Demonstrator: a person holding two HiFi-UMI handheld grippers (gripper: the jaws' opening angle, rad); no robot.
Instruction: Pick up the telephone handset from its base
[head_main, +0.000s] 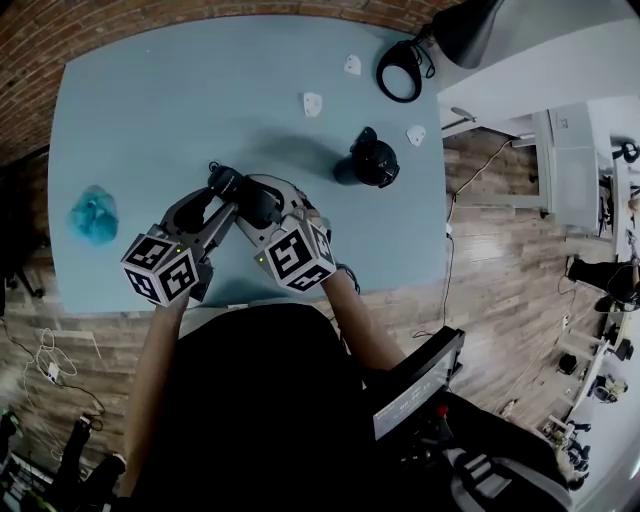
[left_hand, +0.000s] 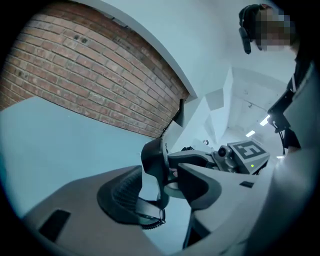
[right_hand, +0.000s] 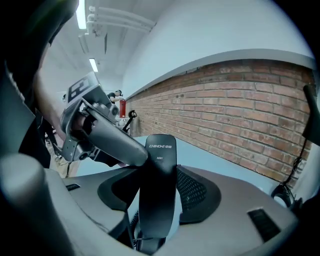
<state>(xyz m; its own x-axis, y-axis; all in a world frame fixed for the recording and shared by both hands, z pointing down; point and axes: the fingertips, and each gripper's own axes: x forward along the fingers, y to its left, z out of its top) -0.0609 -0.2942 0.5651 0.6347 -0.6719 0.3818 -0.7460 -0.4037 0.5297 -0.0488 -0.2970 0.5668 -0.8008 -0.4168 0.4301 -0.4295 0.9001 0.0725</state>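
Blue-grey tabletop (head_main: 150, 90): bare and wide beyond the tips of the left claw (left_hand: 160, 192) and the right claw (right_hand: 157, 200); its near edge runs below both.
Teal crumpled wad (head_main: 94, 214): well left of the left claw, near the table's left edge.
Left claw: jaws wide apart. One end of the black telephone handset (right_hand: 160, 165) stands between them, and the pads do not press on it.
Handset: upright in the right claw, clear of the tabletop, with a black coiled cord (left_hand: 150, 220) hanging from its lower end.
Right claw: closed on the handset, pads against both its sides.
Black rounded object (head_main: 372, 160): beyond the right claw and to its right, well apart.
Small white piece (head_main: 313, 103): farther out than the claws' tips, on open table.
Table's right edge: well right of the right claw, with wood floor (head_main: 500, 250) past it.
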